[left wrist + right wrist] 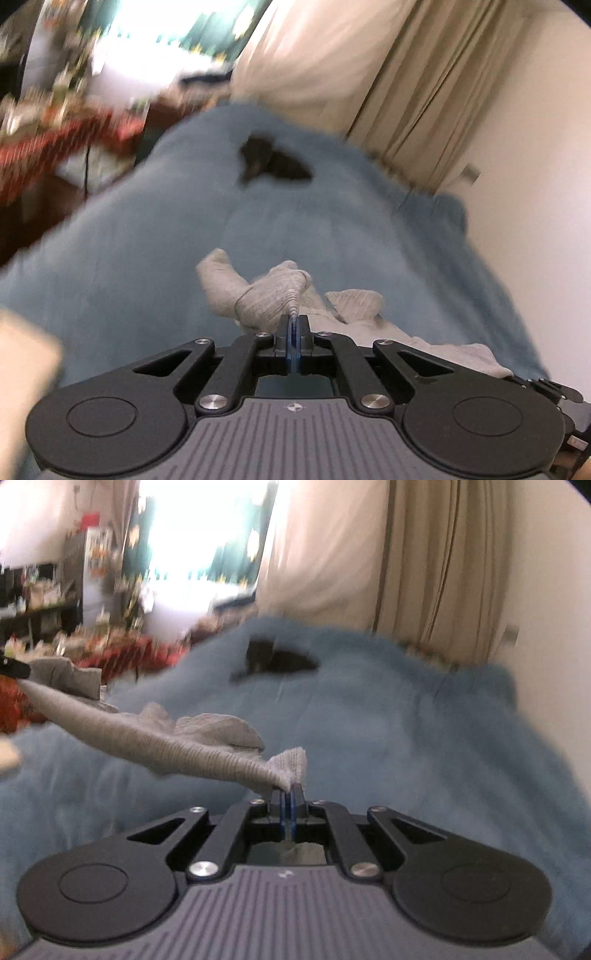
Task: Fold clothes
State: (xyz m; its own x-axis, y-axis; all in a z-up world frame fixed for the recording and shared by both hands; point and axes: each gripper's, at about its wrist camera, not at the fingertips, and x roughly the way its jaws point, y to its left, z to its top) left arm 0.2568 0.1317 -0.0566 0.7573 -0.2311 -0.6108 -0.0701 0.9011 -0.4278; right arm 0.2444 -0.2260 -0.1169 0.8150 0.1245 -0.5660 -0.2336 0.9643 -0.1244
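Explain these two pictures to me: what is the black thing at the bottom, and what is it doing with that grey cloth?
Each picture comes from a camera on a hand-held two-finger clamp; a person holds one in each hand. The black parts are the clamps themselves. The left gripper and the right gripper are both shut on the same grey garment, pinching two ends so it stretches between them above a blue blanket on a bed. A dark item lies farther back on the blanket; it is too blurred to identify. Beige curtains hang behind.

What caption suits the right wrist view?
Right hand-held gripper shut on a grey garment stretched over the blue blanket.
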